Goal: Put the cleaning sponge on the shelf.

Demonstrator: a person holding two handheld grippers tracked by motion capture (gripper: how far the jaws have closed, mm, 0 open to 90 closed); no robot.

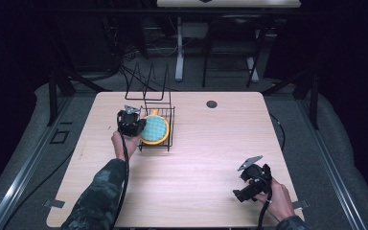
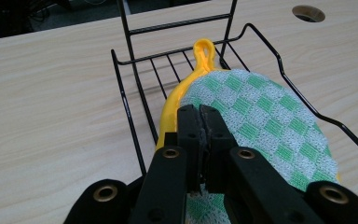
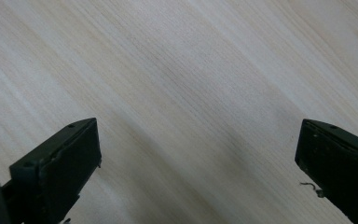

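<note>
A round green-and-white checked pad (image 1: 154, 128) with a yellow rim and a loop handle (image 2: 204, 46) leans in a black wire rack (image 1: 171, 140) at the table's left centre. My left gripper (image 1: 141, 126) comes at it from the left. In the left gripper view its jaws (image 2: 200, 110) are pressed together on the near edge of the checked pad (image 2: 265, 116), which lies tilted against the rack's wires (image 2: 126, 100). My right gripper (image 1: 238, 195) rests low near the table's front right corner, open, with bare wood between its fingers (image 3: 198, 140).
The light wooden table (image 1: 196, 163) has a round cable hole (image 1: 212, 104) at the back centre, also in the left gripper view (image 2: 308, 13). The rack's tall wire uprights (image 1: 146, 81) rise behind the pad. Another desk's legs (image 1: 179, 57) stand beyond the table.
</note>
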